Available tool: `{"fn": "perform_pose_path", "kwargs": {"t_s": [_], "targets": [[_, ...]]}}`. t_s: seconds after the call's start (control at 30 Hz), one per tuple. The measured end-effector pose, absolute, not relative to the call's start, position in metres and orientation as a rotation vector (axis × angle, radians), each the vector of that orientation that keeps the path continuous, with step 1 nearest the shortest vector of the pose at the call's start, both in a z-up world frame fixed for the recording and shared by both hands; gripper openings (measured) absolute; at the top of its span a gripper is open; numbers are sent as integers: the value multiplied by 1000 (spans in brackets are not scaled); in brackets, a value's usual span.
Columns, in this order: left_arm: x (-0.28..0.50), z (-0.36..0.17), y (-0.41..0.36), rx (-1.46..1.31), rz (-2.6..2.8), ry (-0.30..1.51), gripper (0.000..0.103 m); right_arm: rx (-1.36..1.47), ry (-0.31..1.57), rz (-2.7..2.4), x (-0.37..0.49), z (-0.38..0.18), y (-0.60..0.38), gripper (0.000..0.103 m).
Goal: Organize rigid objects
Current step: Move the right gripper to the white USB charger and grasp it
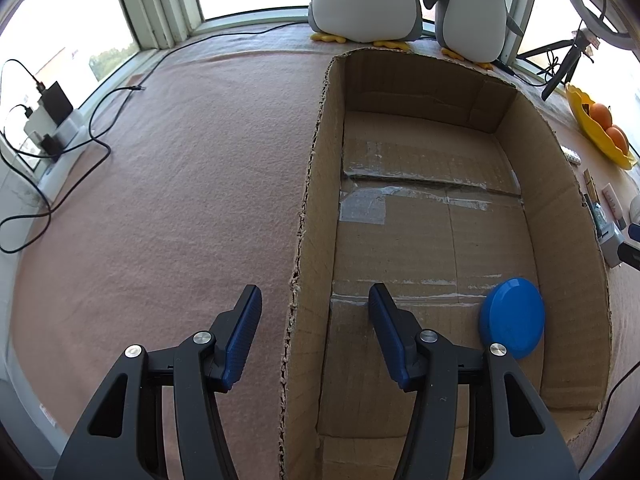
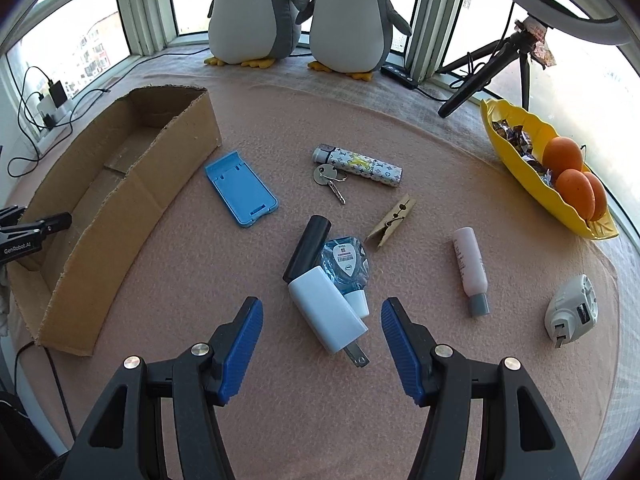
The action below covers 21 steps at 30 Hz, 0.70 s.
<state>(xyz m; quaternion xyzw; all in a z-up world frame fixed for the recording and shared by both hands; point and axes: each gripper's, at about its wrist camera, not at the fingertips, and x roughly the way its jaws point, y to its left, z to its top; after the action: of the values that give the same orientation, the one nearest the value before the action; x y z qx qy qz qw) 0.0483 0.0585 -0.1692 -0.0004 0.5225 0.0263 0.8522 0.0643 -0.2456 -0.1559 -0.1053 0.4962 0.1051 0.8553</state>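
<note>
An open cardboard box point(image 1: 556, 184) lies on the pink cloth, with a blue round disc point(image 1: 514, 316) inside at its near right corner. My left gripper point(image 1: 314, 288) is open and straddles the box's left wall, its pads clear of the cardboard. In the right wrist view my right gripper point(image 2: 322, 300) is open just above a white charger point(image 2: 326, 312). The charger lies against a black cylinder point(image 2: 306, 246) and a clear blue bottle point(image 2: 346, 264). Further out lie a blue phone stand point(image 2: 240, 188), a patterned lighter point(image 2: 356, 166), a key point(image 2: 330, 178), a clothespin point(image 2: 394, 220), a pink bottle point(image 2: 470, 266) and a white plug adapter point(image 2: 572, 310).
The box point(image 2: 132, 184) stands left of the loose items. A yellow bowl point(image 2: 512, 140) with oranges sits at the right edge. Two plush penguins point(image 2: 348, 20) and a tripod point(image 2: 492, 60) line the window sill. Cables and a power strip point(image 1: 52, 120) lie at the far left.
</note>
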Motion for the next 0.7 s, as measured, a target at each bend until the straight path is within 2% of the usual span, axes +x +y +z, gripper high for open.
{"fn": "perform_pose_path", "kwargs": {"t_s": [0.17, 0.27, 0.7], "targets": [[48, -170, 60, -5, 55, 1102, 55, -217, 1057, 232, 71, -157, -249, 57], [49, -170, 60, -4, 55, 1103, 55, -215, 1072, 246, 75, -160, -249, 51], [49, -170, 60, -5, 55, 1104, 55, -236, 1113, 282, 79, -170, -246, 40]]}}
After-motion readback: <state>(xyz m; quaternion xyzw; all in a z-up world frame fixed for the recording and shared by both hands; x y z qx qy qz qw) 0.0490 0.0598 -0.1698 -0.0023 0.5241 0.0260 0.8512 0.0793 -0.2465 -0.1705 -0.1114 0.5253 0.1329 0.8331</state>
